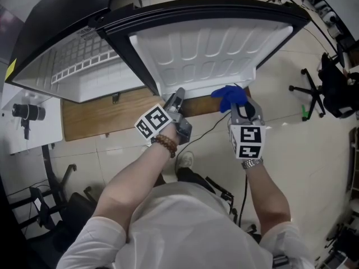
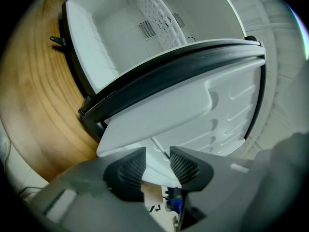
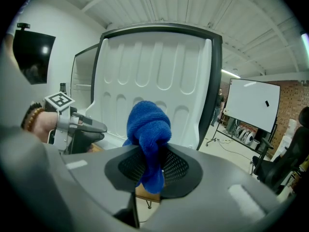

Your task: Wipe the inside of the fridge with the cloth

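Observation:
The small fridge lies open, its white interior [image 1: 84,66] with a wire shelf [image 2: 154,13] at the left. Its door [image 1: 213,49] swings out towards me, ribbed white lining up. My left gripper [image 1: 175,98] is at the door's lower corner, and the door's white edge [image 2: 193,110] fills the gap between its pads [image 2: 130,167]. My right gripper [image 1: 238,102] is shut on a bunched blue cloth [image 3: 147,129], held just in front of the door lining [image 3: 154,76]. The left gripper [image 3: 94,127] shows at the left of the right gripper view.
The fridge rests on a wooden tabletop [image 1: 101,114]. A white stand with a black camera [image 1: 28,112] is at the far left. An office chair [image 1: 331,86] stands at the right, a cable [image 1: 207,130] runs over the tiled floor, and a whiteboard [image 3: 253,103] is beyond the door.

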`<state>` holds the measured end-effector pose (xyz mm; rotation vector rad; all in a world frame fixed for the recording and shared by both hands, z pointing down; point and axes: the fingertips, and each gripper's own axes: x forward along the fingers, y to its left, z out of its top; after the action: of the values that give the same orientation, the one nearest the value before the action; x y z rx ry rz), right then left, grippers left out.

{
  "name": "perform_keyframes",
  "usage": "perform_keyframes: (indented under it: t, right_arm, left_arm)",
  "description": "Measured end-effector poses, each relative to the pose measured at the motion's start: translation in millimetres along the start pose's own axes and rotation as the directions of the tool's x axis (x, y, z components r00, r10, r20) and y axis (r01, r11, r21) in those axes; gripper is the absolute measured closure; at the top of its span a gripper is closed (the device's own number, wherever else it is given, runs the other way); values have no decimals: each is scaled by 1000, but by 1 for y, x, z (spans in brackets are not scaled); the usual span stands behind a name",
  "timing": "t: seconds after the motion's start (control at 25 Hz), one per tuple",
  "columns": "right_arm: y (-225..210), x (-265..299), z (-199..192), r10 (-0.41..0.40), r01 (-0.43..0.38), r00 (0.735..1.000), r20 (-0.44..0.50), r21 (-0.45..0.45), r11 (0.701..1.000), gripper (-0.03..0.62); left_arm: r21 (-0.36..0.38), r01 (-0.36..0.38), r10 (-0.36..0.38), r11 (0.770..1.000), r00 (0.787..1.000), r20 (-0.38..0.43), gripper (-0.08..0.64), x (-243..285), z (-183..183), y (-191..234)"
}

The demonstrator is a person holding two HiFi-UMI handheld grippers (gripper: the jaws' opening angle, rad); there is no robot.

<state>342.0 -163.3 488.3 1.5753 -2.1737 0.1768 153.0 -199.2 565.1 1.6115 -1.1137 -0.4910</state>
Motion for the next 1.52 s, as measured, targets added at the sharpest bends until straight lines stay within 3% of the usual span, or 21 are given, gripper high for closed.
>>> perform_keyframes:
  t: [0.48, 0.68, 1.0, 1.52]
  right_arm:
    - [15, -3, -5, 30, -30, 999, -12, -1, 1000, 522]
    - [19, -4, -2, 36, -36, 999, -7, 2, 999, 522]
    - [39, -14, 13, 76, -77, 996, 37, 17, 997, 522]
    - [84, -34, 66, 149, -154, 975, 167, 19, 988, 522]
  left_arm:
    - [-106, 45, -37, 993, 996, 77, 403, -3, 9, 6]
    - [-82, 79, -74, 993, 995, 63, 522, -6, 7, -7]
    - [-32, 125, -125, 992, 992, 0, 522, -29, -4, -26]
    - [13, 205, -204, 979, 979, -12, 522, -52, 13, -63]
